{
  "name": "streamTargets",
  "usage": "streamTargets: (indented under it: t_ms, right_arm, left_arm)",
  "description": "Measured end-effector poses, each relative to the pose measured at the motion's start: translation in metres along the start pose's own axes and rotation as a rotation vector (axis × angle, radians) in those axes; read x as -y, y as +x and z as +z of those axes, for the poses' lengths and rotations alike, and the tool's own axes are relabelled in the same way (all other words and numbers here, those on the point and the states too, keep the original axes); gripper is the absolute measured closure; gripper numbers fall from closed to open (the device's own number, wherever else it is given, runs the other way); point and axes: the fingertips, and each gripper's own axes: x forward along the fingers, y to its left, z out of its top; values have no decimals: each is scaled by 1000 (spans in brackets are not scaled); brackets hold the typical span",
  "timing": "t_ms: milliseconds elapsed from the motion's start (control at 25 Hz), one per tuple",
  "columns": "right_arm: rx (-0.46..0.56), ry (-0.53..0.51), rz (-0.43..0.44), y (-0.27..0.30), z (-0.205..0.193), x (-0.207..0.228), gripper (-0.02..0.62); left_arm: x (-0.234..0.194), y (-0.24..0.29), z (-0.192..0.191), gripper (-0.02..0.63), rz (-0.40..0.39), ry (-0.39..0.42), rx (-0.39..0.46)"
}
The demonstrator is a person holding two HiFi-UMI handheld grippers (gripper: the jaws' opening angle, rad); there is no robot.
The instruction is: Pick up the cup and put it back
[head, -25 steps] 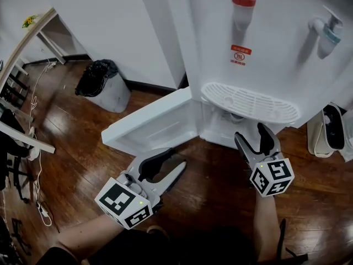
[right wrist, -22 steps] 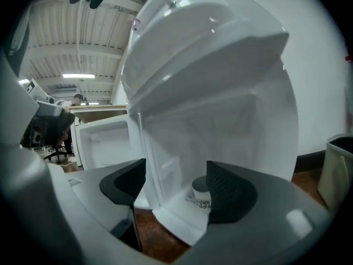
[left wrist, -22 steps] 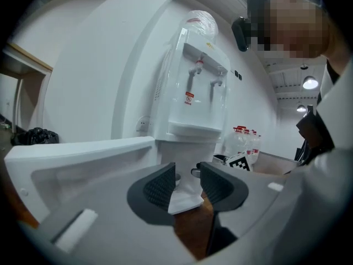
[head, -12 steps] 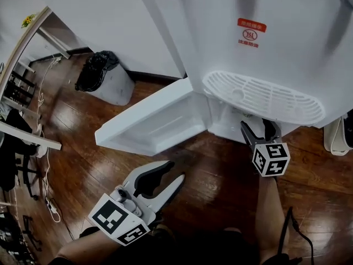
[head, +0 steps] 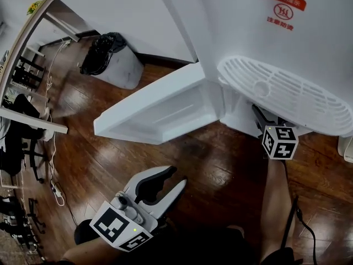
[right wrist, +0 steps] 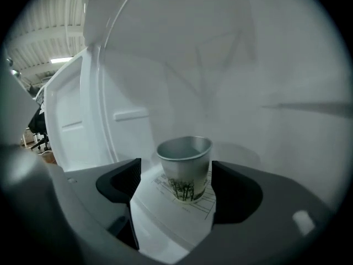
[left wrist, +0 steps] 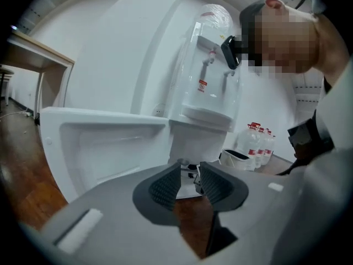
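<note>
A paper cup (right wrist: 185,167) with a dark tree print stands upright on a printed sheet (right wrist: 182,203) inside the water dispenser's lower cabinet. My right gripper (right wrist: 176,173) is open, one jaw on each side of the cup, with a gap on both sides. In the head view the right gripper (head: 265,120) reaches in under the drip tray (head: 287,95), so its jaw tips and the cup are hidden there. My left gripper (head: 175,176) hovers open and empty over the wood floor; in its own view the left gripper (left wrist: 190,175) faces the dispenser.
The cabinet door (head: 160,112) hangs open to the left. A bin with a black bag (head: 110,65) stands by the wall, and a desk (head: 27,32) and a floor cable (head: 52,186) lie far left. Water bottles (left wrist: 256,142) stand right of the dispenser.
The right gripper has moved forward, under the drip tray into the cabinet. The left gripper has dropped back and lower in the head view. The head camera has tilted further down.
</note>
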Motion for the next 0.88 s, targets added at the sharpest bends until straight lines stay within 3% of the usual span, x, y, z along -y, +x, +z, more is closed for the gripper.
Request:
streamTargets:
  t_ms: [160,440,720,880]
  right_arm:
    - [10,23,1,13,1,0,193]
    - [68,-29,-40,19,11,5,206]
    - [51,-19,-72,28,6,10,219]
    - [37,-13,-58,32,-2,10,278]
  left_arm:
    - [4,3,-3,584,-22,-13,3]
    - [6,3,-14,584,-32,8,-25]
    - [12,0,-19,584,-41,6,-28]
    - [14,-3,-21,584,-44,19,-33]
